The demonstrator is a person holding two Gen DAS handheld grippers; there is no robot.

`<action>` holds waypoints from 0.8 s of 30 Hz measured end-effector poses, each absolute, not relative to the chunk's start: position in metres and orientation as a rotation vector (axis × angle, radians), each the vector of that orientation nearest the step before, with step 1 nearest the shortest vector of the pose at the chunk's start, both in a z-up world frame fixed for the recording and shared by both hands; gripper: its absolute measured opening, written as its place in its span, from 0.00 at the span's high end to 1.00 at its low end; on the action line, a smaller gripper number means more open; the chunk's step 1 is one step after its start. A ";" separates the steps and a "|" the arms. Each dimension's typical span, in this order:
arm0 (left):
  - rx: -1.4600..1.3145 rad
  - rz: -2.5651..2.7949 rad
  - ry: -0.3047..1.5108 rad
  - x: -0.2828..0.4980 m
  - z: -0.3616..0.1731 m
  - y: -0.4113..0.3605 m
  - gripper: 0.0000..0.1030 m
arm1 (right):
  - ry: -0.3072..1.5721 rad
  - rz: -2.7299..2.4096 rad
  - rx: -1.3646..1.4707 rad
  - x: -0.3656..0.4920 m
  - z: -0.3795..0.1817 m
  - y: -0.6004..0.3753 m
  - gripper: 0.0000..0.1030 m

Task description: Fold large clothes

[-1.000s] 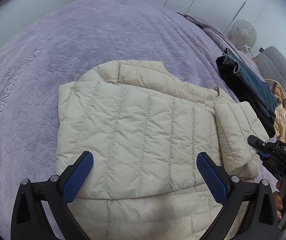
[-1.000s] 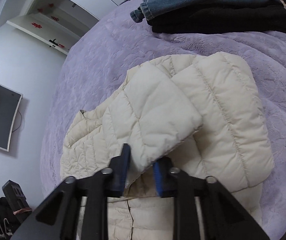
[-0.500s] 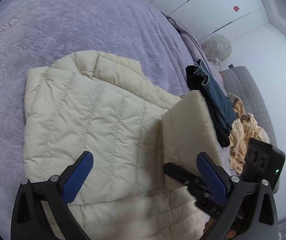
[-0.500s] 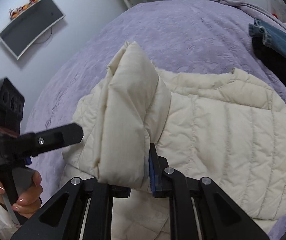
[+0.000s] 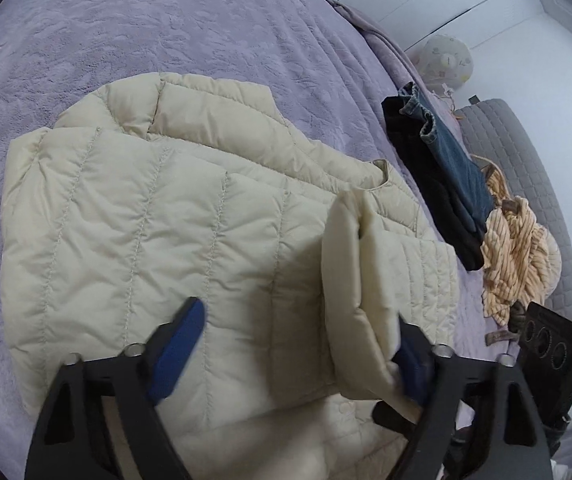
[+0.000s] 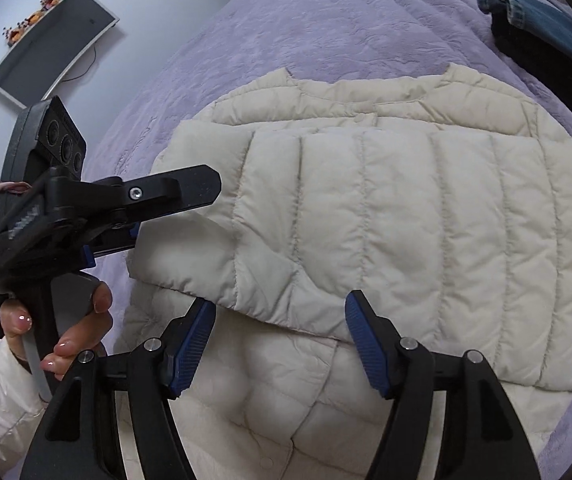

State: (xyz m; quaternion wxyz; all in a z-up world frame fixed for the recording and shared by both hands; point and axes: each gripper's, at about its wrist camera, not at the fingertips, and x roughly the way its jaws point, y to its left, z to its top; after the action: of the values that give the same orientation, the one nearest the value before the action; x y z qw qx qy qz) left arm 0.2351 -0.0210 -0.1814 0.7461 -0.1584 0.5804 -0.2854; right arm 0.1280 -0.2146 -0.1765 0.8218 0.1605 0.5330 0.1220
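A cream quilted jacket [image 5: 158, 232] lies flat on the purple bedspread [image 5: 166, 20]. One sleeve [image 5: 362, 280] is folded over its front. My left gripper [image 5: 294, 354] hovers low over the jacket and its jaws are closing. The folded sleeve stands between them, against the right pad [image 5: 410, 360]; the left pad is clear of it. My right gripper [image 6: 280, 344] is over the jacket's lower front [image 6: 366, 220], jaws opening, with the sleeve's edge just beyond its pads and nothing pinched. A hand [image 6: 74, 328] holds the left gripper [image 6: 178, 208] at the left.
Folded jeans on dark clothes [image 5: 446, 168] lie at the bed's right edge, beside a striped yellow garment [image 5: 514, 248] and a grey quilted seat [image 5: 522, 152]. A television [image 6: 54, 44] hangs on the far wall. Bare bedspread surrounds the jacket.
The right gripper carried the sleeve across the jacket's front, then opened and let it go. The left gripper swung toward the sleeve and its jaws narrowed around it.
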 end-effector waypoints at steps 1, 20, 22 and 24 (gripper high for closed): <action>-0.332 -0.623 1.286 0.236 -0.184 -0.023 0.51 | 1.135 0.248 0.351 0.125 -0.176 -0.220 0.31; -0.246 -0.514 1.273 0.236 -0.198 0.004 0.86 | 1.068 0.019 0.433 0.110 -0.162 -0.314 0.31; -0.221 -0.514 1.272 0.235 -0.198 -0.003 0.86 | 1.059 -0.027 0.473 0.116 -0.165 -0.335 0.32; -0.204 -0.516 1.274 0.234 -0.197 -0.010 0.86 | 1.073 -0.083 0.487 0.121 -0.173 -0.354 0.53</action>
State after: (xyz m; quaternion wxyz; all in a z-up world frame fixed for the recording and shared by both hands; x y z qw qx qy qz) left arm 0.2339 -0.0101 -0.1974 0.7683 -0.0940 0.5869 -0.2377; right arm 0.1212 -0.3543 -0.1735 0.8306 0.2296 0.5057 -0.0391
